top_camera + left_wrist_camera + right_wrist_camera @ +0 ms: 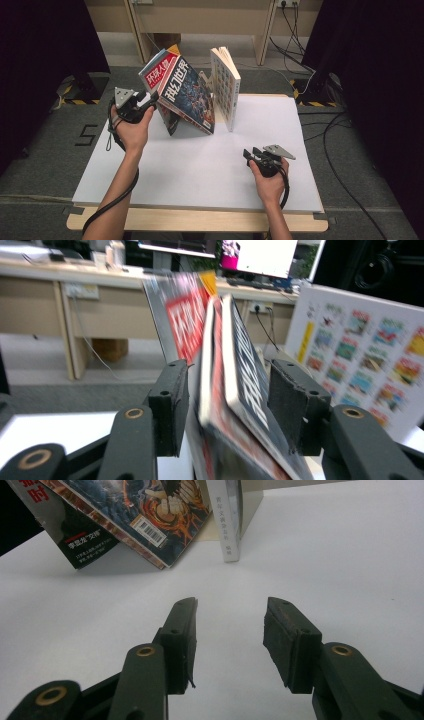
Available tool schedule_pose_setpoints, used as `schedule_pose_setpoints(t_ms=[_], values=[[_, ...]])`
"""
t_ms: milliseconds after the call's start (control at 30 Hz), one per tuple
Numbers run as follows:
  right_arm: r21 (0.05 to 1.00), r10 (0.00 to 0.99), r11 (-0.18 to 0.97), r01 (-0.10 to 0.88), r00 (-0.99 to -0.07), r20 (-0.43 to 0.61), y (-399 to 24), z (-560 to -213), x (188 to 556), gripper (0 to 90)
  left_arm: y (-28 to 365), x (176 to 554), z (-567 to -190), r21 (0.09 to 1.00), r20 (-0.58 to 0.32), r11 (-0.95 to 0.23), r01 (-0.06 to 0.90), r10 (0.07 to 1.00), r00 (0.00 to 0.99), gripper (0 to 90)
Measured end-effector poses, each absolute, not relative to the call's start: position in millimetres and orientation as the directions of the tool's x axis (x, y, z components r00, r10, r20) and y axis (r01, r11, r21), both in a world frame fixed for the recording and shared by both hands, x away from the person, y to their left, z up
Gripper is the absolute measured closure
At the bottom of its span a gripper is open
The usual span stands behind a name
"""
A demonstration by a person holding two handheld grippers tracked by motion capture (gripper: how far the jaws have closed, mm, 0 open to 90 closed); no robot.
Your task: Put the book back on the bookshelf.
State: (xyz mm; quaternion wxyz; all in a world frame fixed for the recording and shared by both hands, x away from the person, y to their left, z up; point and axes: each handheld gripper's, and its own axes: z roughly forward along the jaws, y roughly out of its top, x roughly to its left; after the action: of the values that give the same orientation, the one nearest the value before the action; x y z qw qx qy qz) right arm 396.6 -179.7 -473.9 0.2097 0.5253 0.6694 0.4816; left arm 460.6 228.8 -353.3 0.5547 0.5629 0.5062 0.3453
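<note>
The left gripper (227, 405) stands with its jaws apart around the upper edges of the leaning magazines (187, 95) at the table's (200, 170) far left, which look thin, floppy and slick, best pinched near the spine, while the right gripper (230, 640) rests open.

Office or lab: desks (75, 305), monitors (260, 255), floor cables (340, 150), hazard-taped stand bases (80, 95).
</note>
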Motion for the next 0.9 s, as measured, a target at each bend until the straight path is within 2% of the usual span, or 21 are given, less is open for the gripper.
schedule_pose_setpoints(t_ms=[200, 533, 667, 900], values=[[0.865, 0.907, -0.018, 0.502, -0.356, 0.226, -180, -474, 396, 56.8, 224, 458, -377, 0.966, -0.175, 0.116, 0.231, 0.951, 0.253, 51.9], [0.863, 0.905, -0.016, 0.505, -0.361, 0.228, -179, -475, 397, 56.8, 218, 462, -392, 0.952, -0.207, 0.134, 0.274, 0.944, 0.258, 52.0], [0.865, 0.904, -0.012, 0.502, -0.363, 0.224, -178, -474, 397, 56.8, 215, 472, -399, 0.937, -0.254, 0.175, 0.302, 0.936, 0.244, 49.9], [0.863, 0.905, -0.015, 0.504, -0.360, 0.226, -180, -475, 397, 56.7, 205, 482, -399, 0.931, -0.278, 0.198, 0.306, 0.930, 0.242, 45.6]])
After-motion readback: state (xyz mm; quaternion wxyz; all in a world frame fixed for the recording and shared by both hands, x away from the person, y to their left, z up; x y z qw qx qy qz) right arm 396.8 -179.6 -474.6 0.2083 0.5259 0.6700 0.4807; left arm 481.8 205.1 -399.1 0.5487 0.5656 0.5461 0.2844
